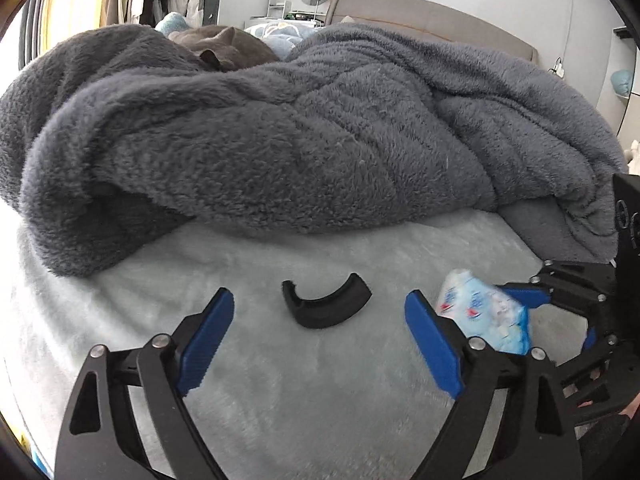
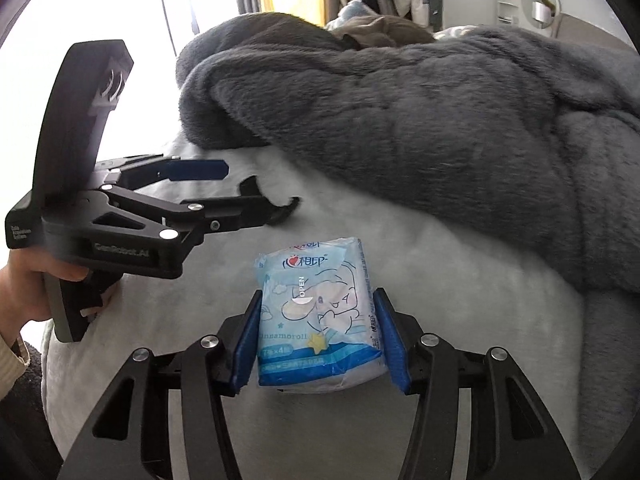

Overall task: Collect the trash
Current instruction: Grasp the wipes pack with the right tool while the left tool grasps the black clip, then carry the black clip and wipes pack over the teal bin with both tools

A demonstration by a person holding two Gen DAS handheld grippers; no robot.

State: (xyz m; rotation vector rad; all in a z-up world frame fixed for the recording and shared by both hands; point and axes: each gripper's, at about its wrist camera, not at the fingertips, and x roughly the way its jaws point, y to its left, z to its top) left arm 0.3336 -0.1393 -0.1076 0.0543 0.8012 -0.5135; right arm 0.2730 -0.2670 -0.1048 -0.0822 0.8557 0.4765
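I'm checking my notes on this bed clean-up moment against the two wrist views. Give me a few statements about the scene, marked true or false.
1. The right gripper has a tissue pack between its blue pads. True.
2. The left gripper is clamped on the black curved piece. False: its jaws stand wide apart and the piece lies free on the light bedcover ahead of them.
3. A grey fleece blanket is bunched up behind both items. True.
4. The tissue pack is red and unprinted. False: it is light blue with a cartoon figure and the word OPEN on it.
5. The black curved piece lies on top of the blanket. False: it lies on the bedcover, in front of the blanket.
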